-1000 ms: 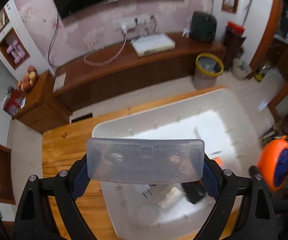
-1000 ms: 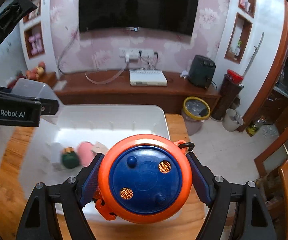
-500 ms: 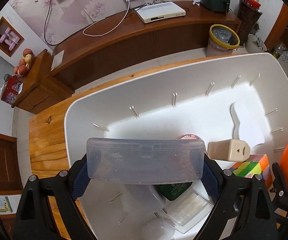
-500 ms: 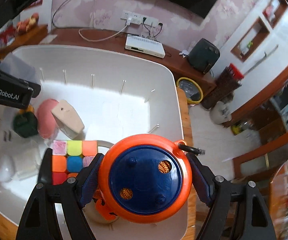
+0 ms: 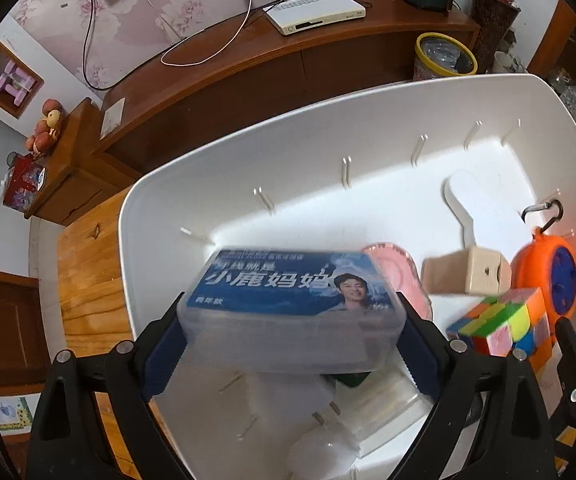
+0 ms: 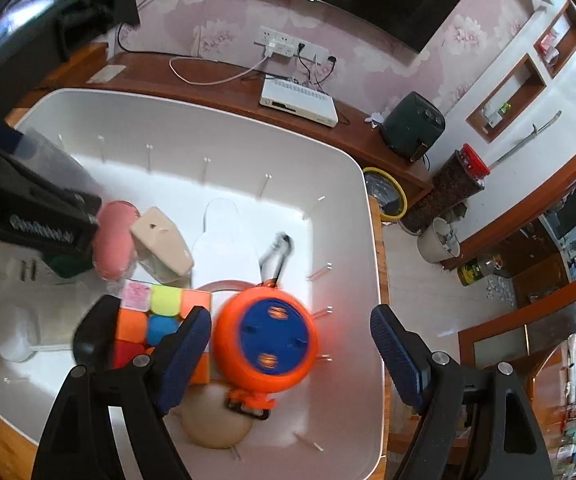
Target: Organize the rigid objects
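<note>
Since the earlier frames both my hands had come down over the white bin (image 5: 159, 208), and both loads had come loose. My right gripper (image 6: 290, 344) was opening: the orange reel (image 6: 265, 340) sat blurred between the jaws, touching neither, dropping beside the colour cube (image 6: 155, 312). My left gripper (image 5: 288, 354) was opening too; the clear plastic box (image 5: 292, 312) had tipped its blue label upward and looked freed, though I could not tell whether one pad touched it. Both pieces seemed delivered, so I judged this step nearly done.
</note>
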Action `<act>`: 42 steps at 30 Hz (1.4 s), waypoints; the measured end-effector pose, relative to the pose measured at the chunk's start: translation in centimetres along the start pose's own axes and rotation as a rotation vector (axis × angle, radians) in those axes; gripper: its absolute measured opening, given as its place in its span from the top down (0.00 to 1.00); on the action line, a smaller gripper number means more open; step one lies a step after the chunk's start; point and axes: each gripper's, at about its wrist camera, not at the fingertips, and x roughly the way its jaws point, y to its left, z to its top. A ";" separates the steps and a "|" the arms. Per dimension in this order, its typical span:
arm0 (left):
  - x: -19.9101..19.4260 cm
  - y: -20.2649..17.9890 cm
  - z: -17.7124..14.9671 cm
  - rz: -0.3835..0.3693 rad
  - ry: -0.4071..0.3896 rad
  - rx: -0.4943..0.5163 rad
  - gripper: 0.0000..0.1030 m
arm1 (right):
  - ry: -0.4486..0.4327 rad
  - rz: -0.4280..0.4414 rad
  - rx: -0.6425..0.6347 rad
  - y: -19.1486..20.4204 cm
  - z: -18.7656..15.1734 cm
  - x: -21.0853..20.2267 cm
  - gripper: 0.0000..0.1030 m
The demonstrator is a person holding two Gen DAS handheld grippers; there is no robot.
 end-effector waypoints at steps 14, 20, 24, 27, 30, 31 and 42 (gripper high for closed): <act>-6.0 2.5 -3.4 -0.124 -0.088 -0.039 0.02 | -0.046 0.100 0.076 1.2 -2.2 -6.9 0.20; -10.2 3.5 -5.6 -0.190 -0.136 -0.053 0.02 | -0.062 0.120 0.120 1.4 -3.9 -10.7 0.20; -13.6 4.0 -7.5 -0.202 -0.186 -0.062 0.02 | -0.074 0.143 0.169 1.0 -4.9 -13.6 0.20; -16.2 4.5 -9.2 -0.216 -0.223 -0.074 0.02 | -0.087 0.170 0.204 0.5 -5.6 -16.0 0.20; -18.7 4.9 -10.9 -0.231 -0.257 -0.090 0.02 | -0.102 0.193 0.226 -0.1 -6.3 -18.3 0.20; -19.4 5.0 -11.4 -0.233 -0.266 -0.094 0.02 | -0.111 0.203 0.232 -0.4 -6.5 -19.2 0.20; -24.6 5.5 -18.3 -0.246 -0.261 -0.226 0.02 | -0.187 0.313 0.258 -2.9 -10.7 -28.1 0.20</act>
